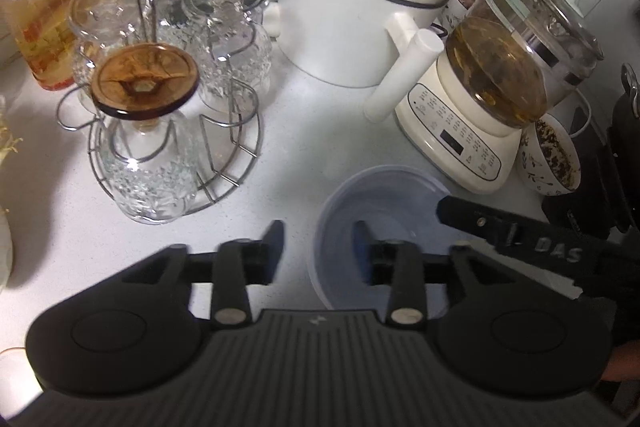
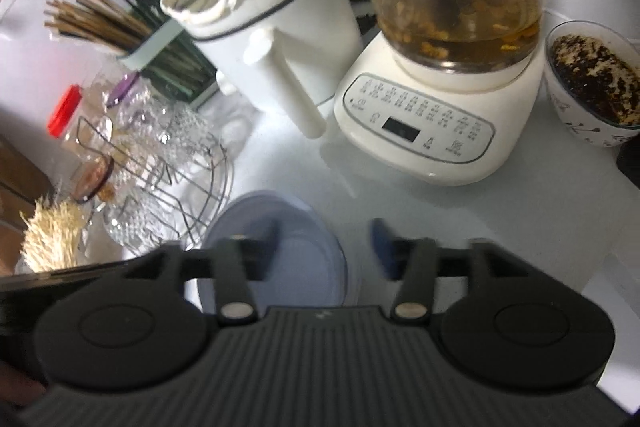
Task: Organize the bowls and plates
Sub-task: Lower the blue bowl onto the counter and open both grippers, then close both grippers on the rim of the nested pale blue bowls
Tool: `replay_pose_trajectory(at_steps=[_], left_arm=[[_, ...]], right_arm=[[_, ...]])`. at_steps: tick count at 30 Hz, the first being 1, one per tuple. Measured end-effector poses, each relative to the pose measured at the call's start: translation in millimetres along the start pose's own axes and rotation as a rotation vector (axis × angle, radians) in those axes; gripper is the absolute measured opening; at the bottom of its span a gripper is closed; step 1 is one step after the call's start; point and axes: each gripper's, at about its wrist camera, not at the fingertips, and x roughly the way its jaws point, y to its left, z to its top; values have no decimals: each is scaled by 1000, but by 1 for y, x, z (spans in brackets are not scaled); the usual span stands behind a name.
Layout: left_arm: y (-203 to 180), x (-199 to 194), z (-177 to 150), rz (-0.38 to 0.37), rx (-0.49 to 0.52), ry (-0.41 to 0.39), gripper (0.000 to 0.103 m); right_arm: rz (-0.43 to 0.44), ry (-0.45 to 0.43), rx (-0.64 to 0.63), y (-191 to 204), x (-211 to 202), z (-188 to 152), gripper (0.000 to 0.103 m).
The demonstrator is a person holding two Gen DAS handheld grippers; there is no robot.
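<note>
A translucent blue-grey plastic bowl (image 1: 384,203) stands on the white counter (image 1: 312,131). My left gripper (image 1: 320,243) is open, its fingers either side of the bowl's left rim, one outside and one inside. In the right wrist view the same bowl (image 2: 296,247) lies under my open right gripper (image 2: 326,241), whose left finger is over the bowl and right finger is outside its right rim. The right gripper's black body (image 1: 540,239) shows over the bowl's right side in the left wrist view. A white patterned bowl (image 2: 592,87) with dark leftovers stands at the right.
A wire rack with upturned glasses (image 1: 168,131) stands left. A white pot with a handle (image 1: 360,11) and a glass kettle on a cream base (image 1: 488,107) stand behind the bowl. A red-lidded jar (image 1: 36,7) and a chopstick holder (image 2: 120,23) are further back.
</note>
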Motion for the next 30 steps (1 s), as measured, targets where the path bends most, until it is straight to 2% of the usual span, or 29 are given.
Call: replay_pose_trajectory(at_steps=[3,9,24,30], left_arm=[[2,-4,-2,0,-2,-10,63],[2,-6,-3,19,-13,-23,72],[-4,16,-18,34,-50,3,72],[2,25,-22,42,-85,23,71]], right_arm=[[2,-16,13,-3,-7,-1,63],[16,-22,59,-18,-8,-4,63],[96,78,114,-34,27,-22,62],[114,127,121,-38,41,-25,50]])
